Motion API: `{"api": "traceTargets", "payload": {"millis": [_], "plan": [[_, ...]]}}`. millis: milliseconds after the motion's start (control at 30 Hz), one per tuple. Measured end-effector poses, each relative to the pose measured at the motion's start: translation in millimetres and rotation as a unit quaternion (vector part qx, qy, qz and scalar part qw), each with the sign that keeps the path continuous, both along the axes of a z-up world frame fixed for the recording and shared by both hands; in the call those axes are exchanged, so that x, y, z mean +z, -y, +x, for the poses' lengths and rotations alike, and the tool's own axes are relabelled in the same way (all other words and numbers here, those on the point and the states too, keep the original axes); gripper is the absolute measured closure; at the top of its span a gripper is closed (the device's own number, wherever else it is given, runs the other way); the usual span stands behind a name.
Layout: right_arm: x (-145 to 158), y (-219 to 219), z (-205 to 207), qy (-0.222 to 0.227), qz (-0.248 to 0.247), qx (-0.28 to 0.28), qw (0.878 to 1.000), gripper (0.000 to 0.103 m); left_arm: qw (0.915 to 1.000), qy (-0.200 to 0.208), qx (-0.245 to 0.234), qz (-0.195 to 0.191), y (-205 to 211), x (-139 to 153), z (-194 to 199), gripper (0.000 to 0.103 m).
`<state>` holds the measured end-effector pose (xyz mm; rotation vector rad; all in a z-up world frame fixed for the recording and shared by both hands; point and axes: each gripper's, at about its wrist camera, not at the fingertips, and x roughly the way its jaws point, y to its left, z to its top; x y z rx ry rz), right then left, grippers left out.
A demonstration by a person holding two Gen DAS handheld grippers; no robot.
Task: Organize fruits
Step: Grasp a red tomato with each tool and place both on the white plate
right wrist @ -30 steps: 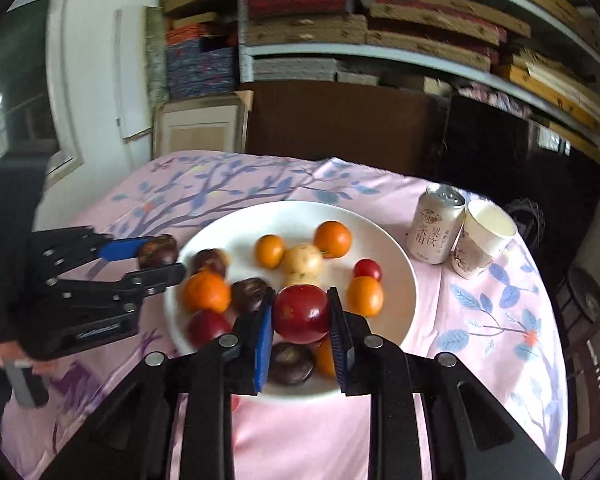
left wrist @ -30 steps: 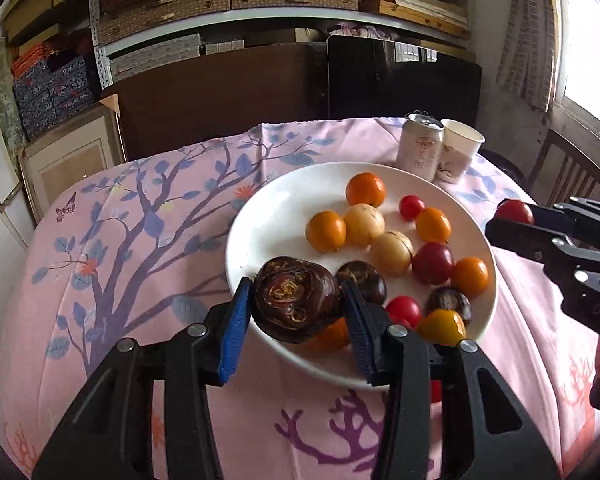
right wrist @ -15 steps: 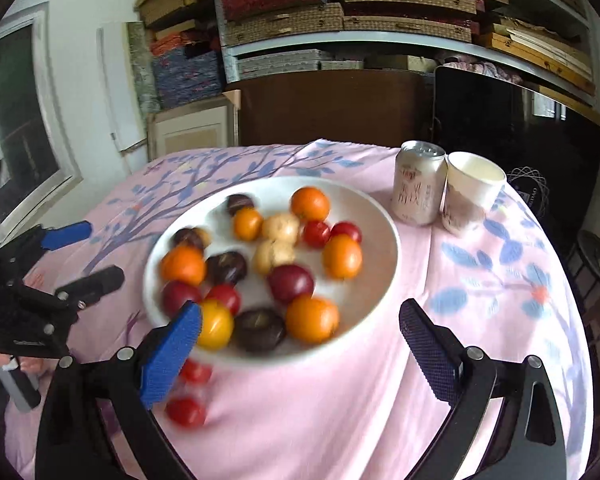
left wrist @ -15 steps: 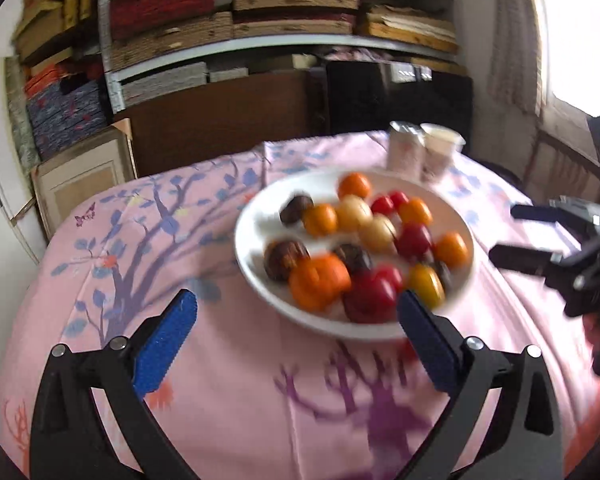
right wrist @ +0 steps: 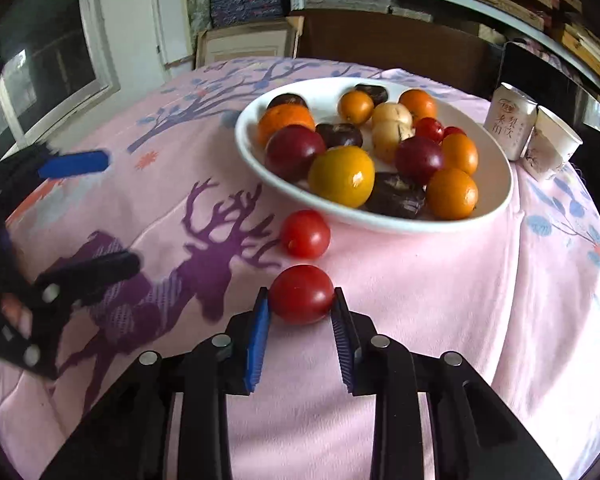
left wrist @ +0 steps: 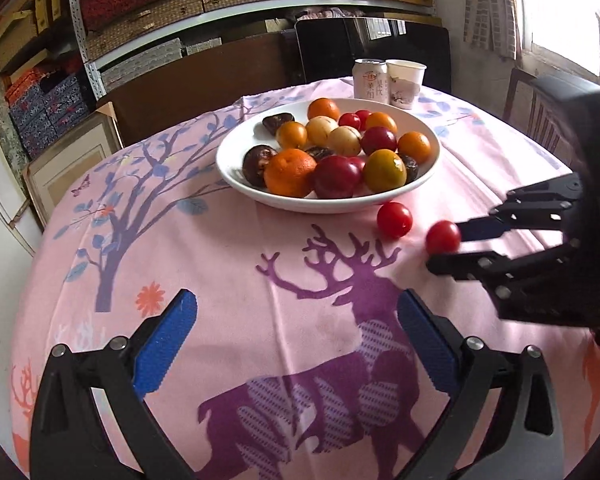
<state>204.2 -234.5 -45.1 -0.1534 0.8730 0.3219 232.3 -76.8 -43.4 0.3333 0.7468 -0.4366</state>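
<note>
A white plate point(left wrist: 236, 168) point(right wrist: 496, 200) holds several oranges, plums, dark fruits and small tomatoes. Two red tomatoes lie on the pink cloth in front of it. My right gripper point(right wrist: 301, 308) point(left wrist: 444, 250) is shut on the nearer tomato point(right wrist: 301, 294) point(left wrist: 443, 237), at cloth level. The other tomato point(right wrist: 305, 234) point(left wrist: 394, 220) lies loose just beside the plate rim. My left gripper point(left wrist: 296, 320) is open and empty, low over the cloth's deer print, well short of the plate; it also shows at the left of the right wrist view point(right wrist: 88, 208).
A drink can point(left wrist: 370, 81) point(right wrist: 509, 120) and a paper cup point(left wrist: 406, 83) point(right wrist: 552, 148) stand behind the plate. Shelves of boxes and a framed picture point(left wrist: 72, 164) are behind the round table. A chair point(left wrist: 540, 108) stands at the right.
Both grippers let go of their fruit over the plate, opened and pulled back. My right gripper then dropped low and closed on a loose tomato on the cloth.
</note>
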Motion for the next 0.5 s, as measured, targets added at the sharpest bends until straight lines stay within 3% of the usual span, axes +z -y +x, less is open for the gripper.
{"api": "traceTargets", "payload": {"millis": [100, 233, 367, 433, 467, 500], "plan": [[11.6, 22.3, -24.7, 0.023, 0.01, -0.021, 0.999, 0.072, 0.9992, -0.026, -0.02, -0.024, 19.1, -4.8, 7.3, 0.004], [28.0, 67.8, -51.9, 0.067, 0.03, -0.082, 0.994, 0.072, 0.9994, -0.026, -0.022, -0.009, 53.8, -15.3, 17.6, 0.005], [31.9, 95.2, -56.8, 0.071, 0.048, -0.111, 0.99, 0.072, 0.998, -0.054, -0.018, -0.026, 79.0, -24.7, 34.5, 0.005], [32.7, 96.2, -55.4, 0.075, 0.041, -0.109, 0.99, 0.072, 0.9969, -0.068, -0.025, -0.031, 89.8, -28.0, 41.6, 0.02], [31.5, 95.2, -55.0, 0.073, 0.04, -0.105, 0.991, 0.072, 0.9965, -0.074, -0.026, -0.03, 94.6, -29.7, 45.1, 0.05], [29.9, 94.3, -54.4, 0.069, 0.039, -0.102, 0.992, 0.072, 0.9966, -0.076, -0.022, -0.022, 99.3, -31.3, 47.9, 0.06]]}}
